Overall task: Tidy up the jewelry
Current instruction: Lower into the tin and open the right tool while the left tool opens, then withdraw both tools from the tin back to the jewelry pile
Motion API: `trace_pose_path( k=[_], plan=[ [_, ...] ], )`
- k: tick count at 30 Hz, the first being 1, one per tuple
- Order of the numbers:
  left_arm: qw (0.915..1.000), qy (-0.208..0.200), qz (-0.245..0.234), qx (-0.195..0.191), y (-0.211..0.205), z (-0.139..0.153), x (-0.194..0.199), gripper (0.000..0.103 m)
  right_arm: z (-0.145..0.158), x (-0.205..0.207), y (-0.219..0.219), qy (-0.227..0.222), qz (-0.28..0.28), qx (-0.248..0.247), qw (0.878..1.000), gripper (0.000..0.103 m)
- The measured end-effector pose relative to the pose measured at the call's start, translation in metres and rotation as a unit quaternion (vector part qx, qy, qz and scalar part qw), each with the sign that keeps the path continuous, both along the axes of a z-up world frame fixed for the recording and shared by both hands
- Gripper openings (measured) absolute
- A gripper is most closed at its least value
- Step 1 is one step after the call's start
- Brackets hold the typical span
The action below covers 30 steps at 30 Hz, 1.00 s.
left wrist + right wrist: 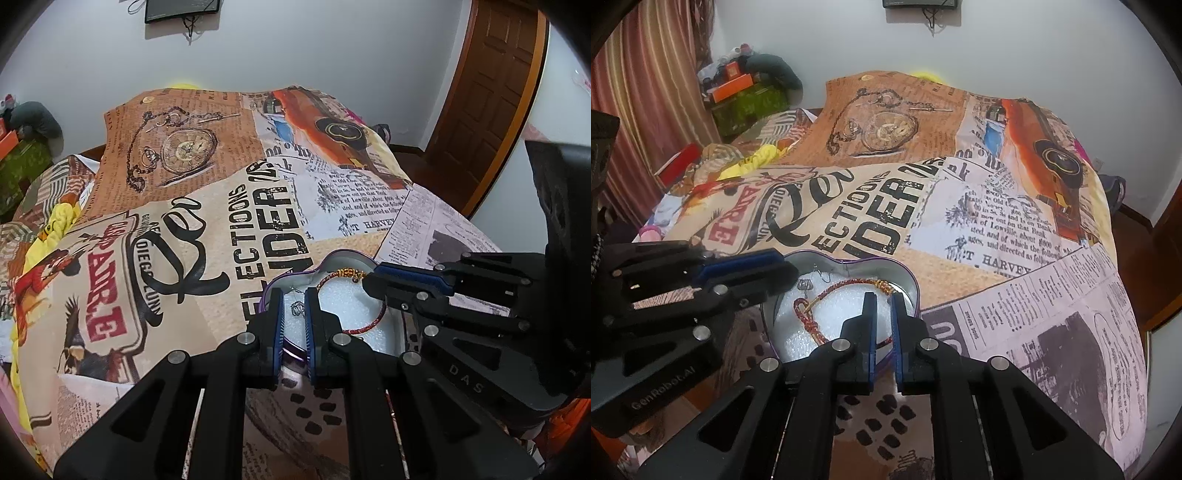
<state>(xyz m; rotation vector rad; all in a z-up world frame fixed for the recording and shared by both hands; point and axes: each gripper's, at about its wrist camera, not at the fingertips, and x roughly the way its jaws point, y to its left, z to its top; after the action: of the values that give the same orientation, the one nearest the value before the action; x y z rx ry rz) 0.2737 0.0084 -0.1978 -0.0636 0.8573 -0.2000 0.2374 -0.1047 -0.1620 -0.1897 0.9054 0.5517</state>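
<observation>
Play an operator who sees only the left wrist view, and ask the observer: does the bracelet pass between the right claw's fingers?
Observer: Yes. The right wrist view shows a red stretch of the bracelet between the fingers of the right claw. I can't tell if it is gripped.
Operator: Where's its looped end?
Observer: On the foam inside the tin, near the left claw.
Operator: What's far left of the blanket?
Observer: A striped curtain.

I see a bed under a newspaper-print bedspread (pixel 221 221) filling the scene, a plain white wall (pixel 332 48) beyond it, a brown panelled door (pixel 491 92) far right, striped curtains (pixel 646 92) left, and a dark mounted device (pixel 181 9) high on the wall.
</observation>
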Motion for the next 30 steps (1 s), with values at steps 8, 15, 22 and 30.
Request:
trace_pose_path(
  k=[8,15,22,30],
  plan=[
    [0.9999,-0.009,0.010,-0.005,0.005,0.014,-0.012,0.026,0.014,-0.014,-0.004,-0.014,-0.005,0.004,1.000,0.022],
    [0.9997,-0.022,0.014,0.001,0.006,0.029,-0.030,0.027,0.032,-0.029,-0.010,-0.027,-0.010,0.011,1.000,0.022],
    [0.9991,-0.034,0.022,0.004,0.009,0.045,-0.052,0.029,0.049,-0.049,-0.016,-0.049,-0.023,0.017,0.998,0.039],
    [0.9987,-0.041,0.031,0.007,0.012,0.055,-0.079,0.038,0.063,-0.072,-0.023,-0.059,-0.030,0.025,0.997,0.039]
  ],
)
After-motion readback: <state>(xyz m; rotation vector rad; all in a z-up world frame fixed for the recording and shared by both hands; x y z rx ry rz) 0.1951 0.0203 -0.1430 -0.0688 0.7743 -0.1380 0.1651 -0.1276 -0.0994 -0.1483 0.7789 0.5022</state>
